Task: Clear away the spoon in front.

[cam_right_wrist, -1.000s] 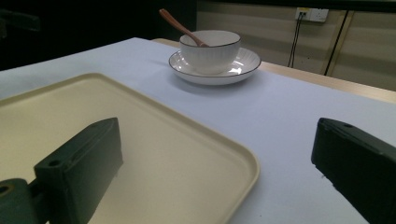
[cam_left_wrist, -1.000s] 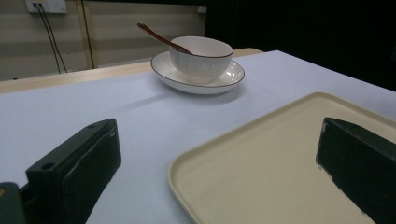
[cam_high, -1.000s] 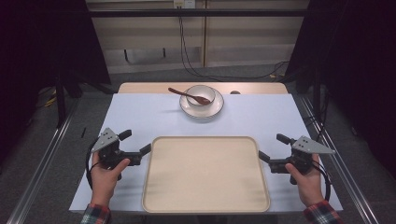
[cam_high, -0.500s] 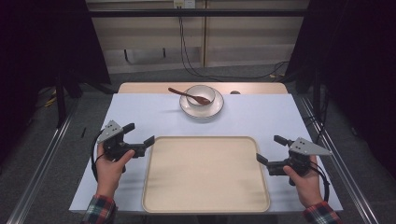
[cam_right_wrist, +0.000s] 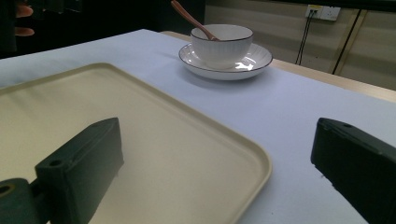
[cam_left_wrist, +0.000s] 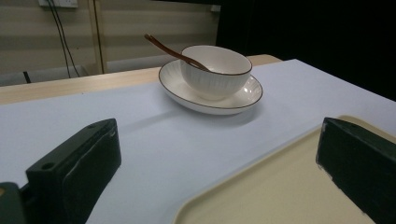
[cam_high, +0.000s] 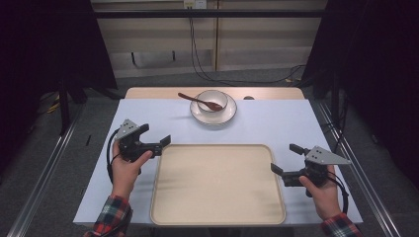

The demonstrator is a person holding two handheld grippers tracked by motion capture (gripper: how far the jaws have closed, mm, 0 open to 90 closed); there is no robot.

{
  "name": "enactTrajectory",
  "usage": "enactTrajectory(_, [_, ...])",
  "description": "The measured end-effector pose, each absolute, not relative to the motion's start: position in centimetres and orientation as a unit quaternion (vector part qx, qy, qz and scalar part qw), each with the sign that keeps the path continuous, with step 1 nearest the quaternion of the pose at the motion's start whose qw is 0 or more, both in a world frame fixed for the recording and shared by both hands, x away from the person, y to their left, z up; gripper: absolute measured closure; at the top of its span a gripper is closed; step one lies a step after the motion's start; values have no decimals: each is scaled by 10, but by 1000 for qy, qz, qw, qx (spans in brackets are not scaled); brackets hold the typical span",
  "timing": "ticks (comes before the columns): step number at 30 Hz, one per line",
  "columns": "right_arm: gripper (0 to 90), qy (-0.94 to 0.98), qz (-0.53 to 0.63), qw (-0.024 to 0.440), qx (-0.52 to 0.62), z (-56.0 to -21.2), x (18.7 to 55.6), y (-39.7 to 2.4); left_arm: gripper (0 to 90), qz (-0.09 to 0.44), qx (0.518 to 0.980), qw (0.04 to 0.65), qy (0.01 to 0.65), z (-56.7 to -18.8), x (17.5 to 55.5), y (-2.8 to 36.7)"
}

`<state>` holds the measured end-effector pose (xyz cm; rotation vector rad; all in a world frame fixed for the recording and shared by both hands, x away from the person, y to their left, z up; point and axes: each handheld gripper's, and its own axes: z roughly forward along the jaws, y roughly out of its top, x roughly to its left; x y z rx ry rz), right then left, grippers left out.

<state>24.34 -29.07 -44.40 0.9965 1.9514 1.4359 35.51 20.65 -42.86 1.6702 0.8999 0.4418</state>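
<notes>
Pale blue surface (cam_high: 276, 126) w/ wood strip at far edge, dark room around; cream tray (cam_high: 217, 182) lies near front centre, nothing on it. Left tool (cam_high: 157, 139) is released, jaws wide, straddling tray's far-left corner; right tool (cam_high: 288, 159) also released, jaws wide, at tray's right edge near far-right corner. White bowl (cam_high: 212, 100) w/ brown spoon (cam_high: 200, 101) sits on saucer (cam_high: 213, 114) farther back, well apart from tray.
</notes>
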Motion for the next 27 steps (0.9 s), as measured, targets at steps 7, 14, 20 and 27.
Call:
enactTrajectory(7, [24, 721, 531, 259, 363, -444, 243, -289, 0, 191, 704, 560, 392, -430, 362, 201])
enactTrajectory(14, [25, 726, 528, 257, 358, -444, 244, -289, 0, 195, 699, 563, 396, -428, 375, 195])
enactTrajectory(20, [26, 723, 530, 256, 362, -444, 243, -288, 0, 193, 698, 565, 395, -428, 383, 186])
enactTrajectory(27, [26, 722, 532, 255, 362, -443, 243, -288, 0, 193, 700, 562, 395, -429, 391, 181])
